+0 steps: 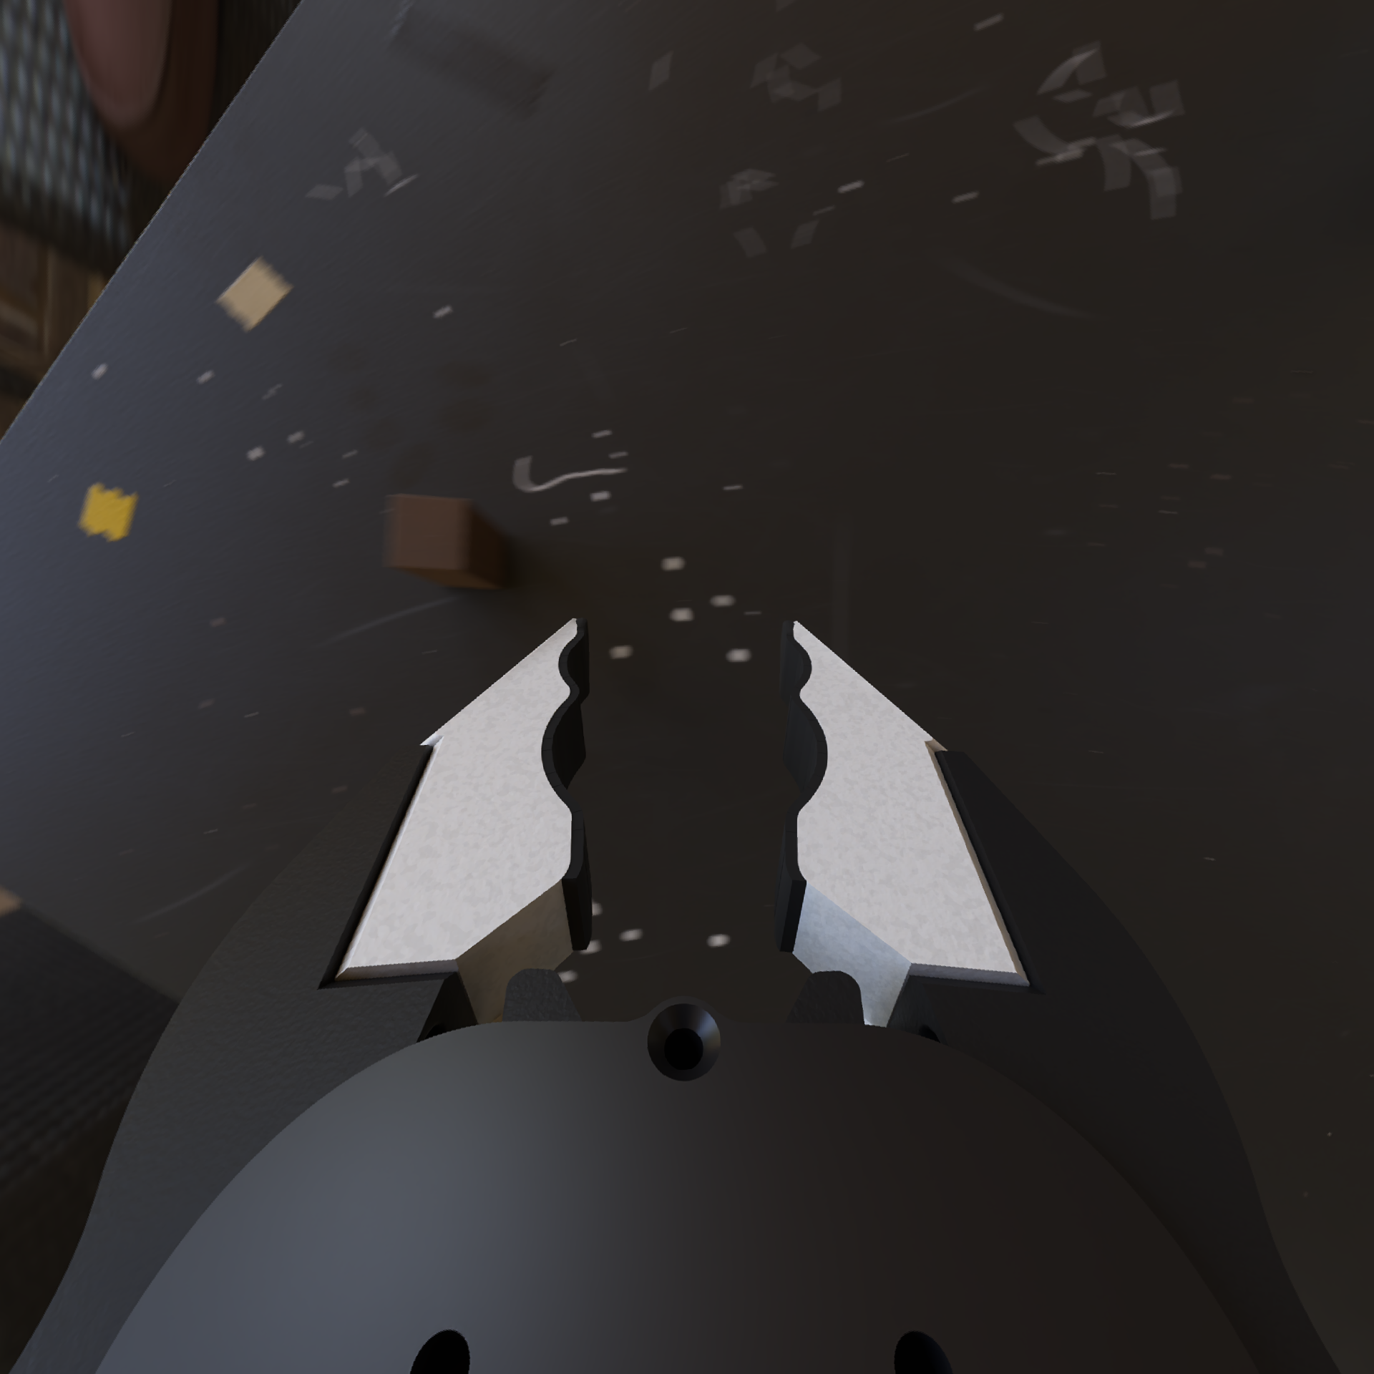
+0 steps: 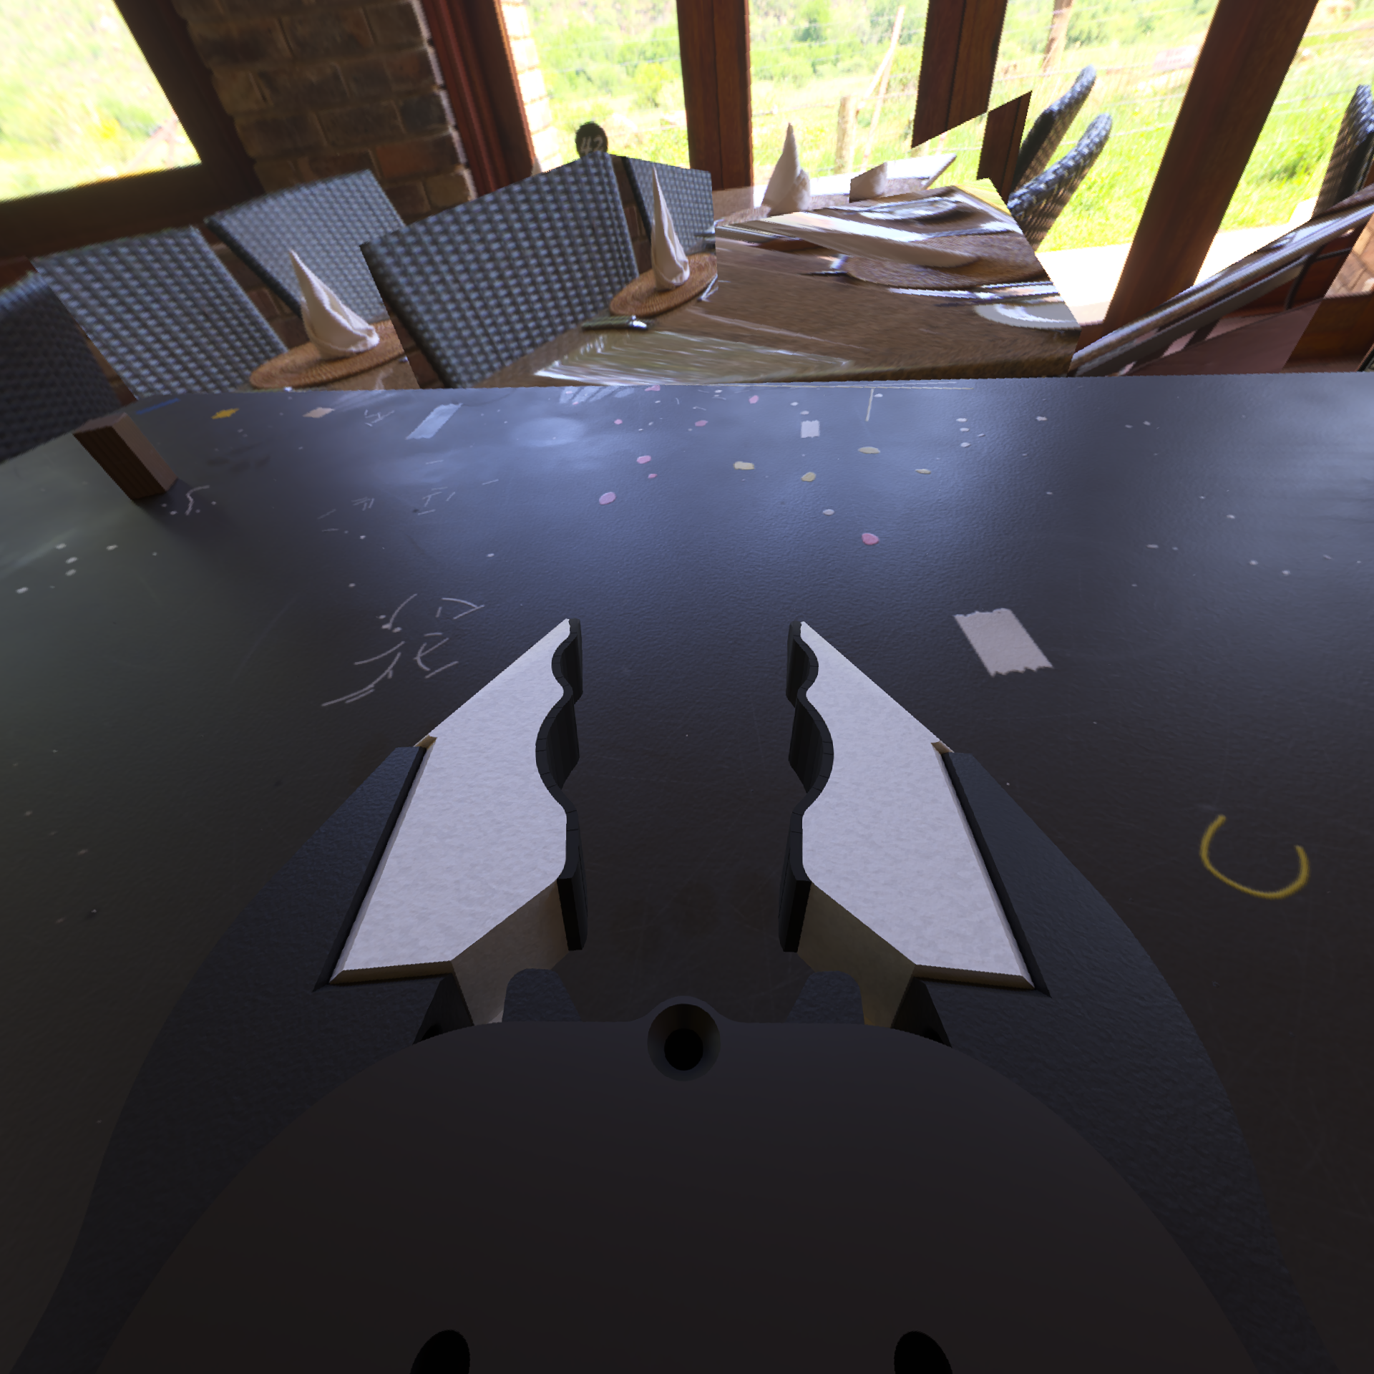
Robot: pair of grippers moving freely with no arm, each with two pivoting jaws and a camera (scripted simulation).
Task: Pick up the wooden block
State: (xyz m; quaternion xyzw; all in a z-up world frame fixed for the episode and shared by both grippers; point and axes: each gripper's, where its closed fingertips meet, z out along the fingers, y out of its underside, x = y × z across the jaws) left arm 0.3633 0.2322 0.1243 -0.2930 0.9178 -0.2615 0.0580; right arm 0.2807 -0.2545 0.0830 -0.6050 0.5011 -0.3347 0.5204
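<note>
A small brown wooden block (image 1: 444,541) lies on the dark table (image 1: 966,416), ahead and to the left of my left gripper (image 1: 684,632). The left gripper is open and empty, above the table, its fingertips short of the block. In the right wrist view the same block (image 2: 123,453) sits far off at the table's left edge. My right gripper (image 2: 684,632) is open and empty over the table's middle, far from the block.
The dark table top (image 2: 743,520) carries paint specks, chalk marks, a white tape strip (image 2: 1002,641) and a yellow tape patch (image 1: 108,511). The table's left edge (image 1: 134,260) runs diagonally close to the block. Wicker chairs (image 2: 505,260) and a set dining table (image 2: 818,312) stand beyond the far edge.
</note>
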